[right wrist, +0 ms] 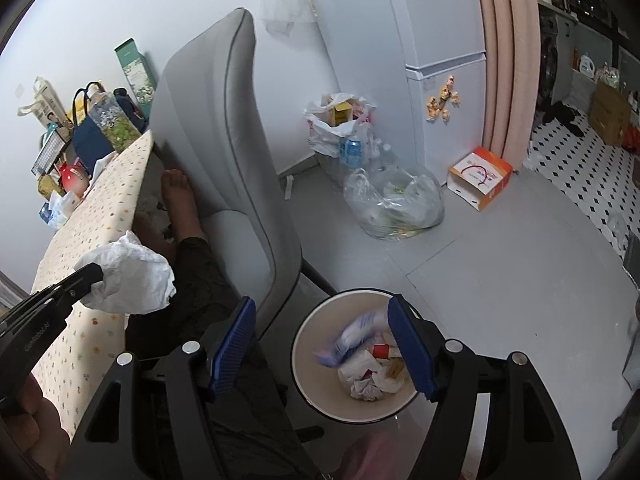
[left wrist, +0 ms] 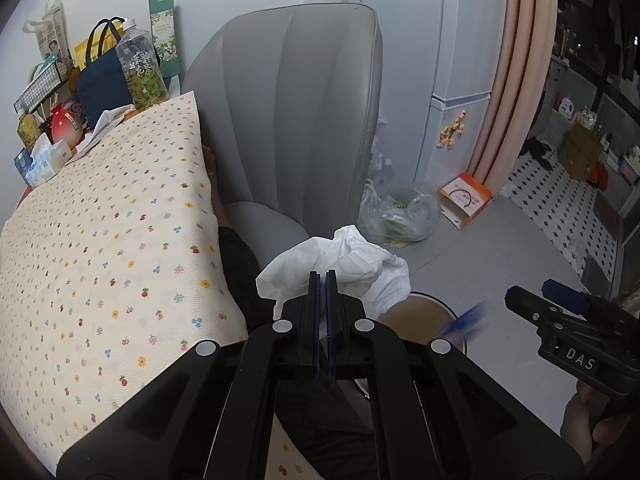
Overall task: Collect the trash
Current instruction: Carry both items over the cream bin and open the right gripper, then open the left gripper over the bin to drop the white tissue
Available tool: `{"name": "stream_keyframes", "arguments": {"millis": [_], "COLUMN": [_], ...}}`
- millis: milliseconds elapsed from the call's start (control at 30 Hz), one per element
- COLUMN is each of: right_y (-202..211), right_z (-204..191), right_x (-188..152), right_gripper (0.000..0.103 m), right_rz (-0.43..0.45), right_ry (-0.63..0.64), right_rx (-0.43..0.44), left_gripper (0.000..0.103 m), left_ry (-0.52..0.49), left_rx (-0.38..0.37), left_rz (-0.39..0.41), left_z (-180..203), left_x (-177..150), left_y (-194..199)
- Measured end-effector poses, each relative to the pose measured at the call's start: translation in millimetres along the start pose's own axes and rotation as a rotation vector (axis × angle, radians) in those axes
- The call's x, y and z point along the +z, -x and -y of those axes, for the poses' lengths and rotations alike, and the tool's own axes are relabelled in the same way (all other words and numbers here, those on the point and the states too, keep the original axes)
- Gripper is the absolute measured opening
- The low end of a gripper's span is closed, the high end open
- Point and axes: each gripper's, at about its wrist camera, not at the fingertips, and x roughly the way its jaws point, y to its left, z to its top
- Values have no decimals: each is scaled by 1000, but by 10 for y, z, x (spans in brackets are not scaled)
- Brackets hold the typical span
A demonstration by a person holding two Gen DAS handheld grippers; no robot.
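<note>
A: From the left wrist view?

B: The left gripper (left wrist: 323,276) is clamped on a crumpled white paper tissue (left wrist: 344,264), held in the air beside the flower-print bench (left wrist: 100,240) and near the round cream waste bin (left wrist: 420,312).

A: And the right wrist view?

B: The right gripper (right wrist: 320,344) stands wide apart and holds nothing, right over the bin (right wrist: 308,344). A blurred blue-and-white wrapper (right wrist: 352,340) shows just inside the rim, above the wrappers and tissues already collected. The tissue (right wrist: 128,280) is not yet binned, so the task seems well along.
</note>
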Motion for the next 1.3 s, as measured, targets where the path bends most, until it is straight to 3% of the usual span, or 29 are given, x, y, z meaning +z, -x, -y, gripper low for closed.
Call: {"name": "stream_keyframes", "arguments": {"millis": [533,967,1067,1133,1300], "right_y": [337,496,497,507,496], "right_z": [359,758,828,846,812], "right_x": [-12,-11,-9,-4,-14], "right_gripper": [75,79,79,79,80], "right_rz": [49,69,66,69,67], "right_ry": [-26,-76,-86,-90,-88], "right_rx": [-67,-120,-123,-124,-116], "left_gripper": [4,5,22,51,71], "left_ry": [-93,-155,-141,-134,-118], "left_rx": [-73,-166,-186,-197,-197], "left_rz": [2,-71,-88,-78,-57], "left_z": [491,962,957,929,840], "left_x": [105,82,91,97,106], "left_y": [-95,-329,-362,-346,-287]}}
